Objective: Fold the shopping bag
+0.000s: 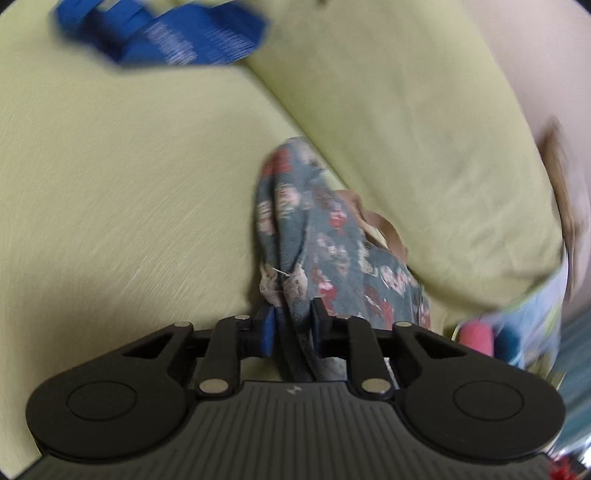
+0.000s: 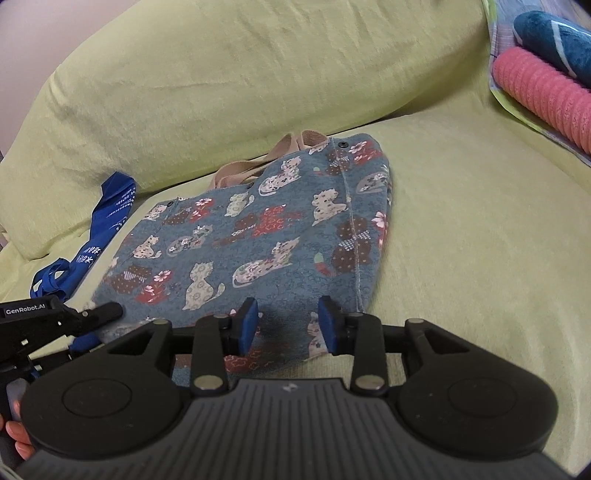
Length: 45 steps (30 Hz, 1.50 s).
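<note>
Soft, even indoor light on both of my wrist views, no glare.

My left view is smeared by motion: the blue strap (image 1: 162,33) and green cushion (image 1: 388,122) streak, and the cat-print bag (image 1: 325,236) is soft. My right view is sharp across the bag (image 2: 258,236), with a faint shadow between the right gripper (image 2: 289,320) pads. Both frames bow at the edges, with dark fisheye corners.

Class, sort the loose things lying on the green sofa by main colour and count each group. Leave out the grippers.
Grey-blue: 1, the cat-print bag
Bright blue: 1, the folded bag
Pink: 1, the ribbed roller
Teal: 1, the cushion
Total: 4
</note>
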Each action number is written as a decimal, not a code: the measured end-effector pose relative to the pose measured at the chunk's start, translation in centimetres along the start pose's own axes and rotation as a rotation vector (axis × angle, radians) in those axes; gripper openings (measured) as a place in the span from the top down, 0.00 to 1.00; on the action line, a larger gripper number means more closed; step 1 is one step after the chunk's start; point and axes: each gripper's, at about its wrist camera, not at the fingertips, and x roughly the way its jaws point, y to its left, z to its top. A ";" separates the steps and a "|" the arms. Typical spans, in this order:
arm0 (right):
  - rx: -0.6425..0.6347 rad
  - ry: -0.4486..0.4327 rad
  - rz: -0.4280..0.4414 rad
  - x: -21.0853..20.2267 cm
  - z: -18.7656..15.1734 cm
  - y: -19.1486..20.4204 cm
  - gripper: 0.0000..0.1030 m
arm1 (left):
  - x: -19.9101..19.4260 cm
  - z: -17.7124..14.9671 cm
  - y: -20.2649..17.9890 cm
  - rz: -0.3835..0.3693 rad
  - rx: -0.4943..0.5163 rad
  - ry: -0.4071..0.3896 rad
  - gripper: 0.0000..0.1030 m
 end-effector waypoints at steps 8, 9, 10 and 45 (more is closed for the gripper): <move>0.145 -0.026 0.051 -0.3 -0.2 -1.9 0.70 | -0.6 -1.1 -9.9 -0.050 0.662 -0.084 0.85; 0.177 -0.033 0.058 -0.5 -0.3 -2.3 0.70 | -0.6 -1.8 -11.2 -0.070 0.745 -0.087 0.85; 0.206 -0.040 0.062 -0.6 -0.4 -2.6 0.71 | -0.6 -2.8 -12.1 -0.088 0.815 -0.083 0.85; 0.277 -0.091 0.073 0.1 1.7 -4.6 0.89 | -1.4 -12.5 -14.8 -0.117 1.287 0.070 0.67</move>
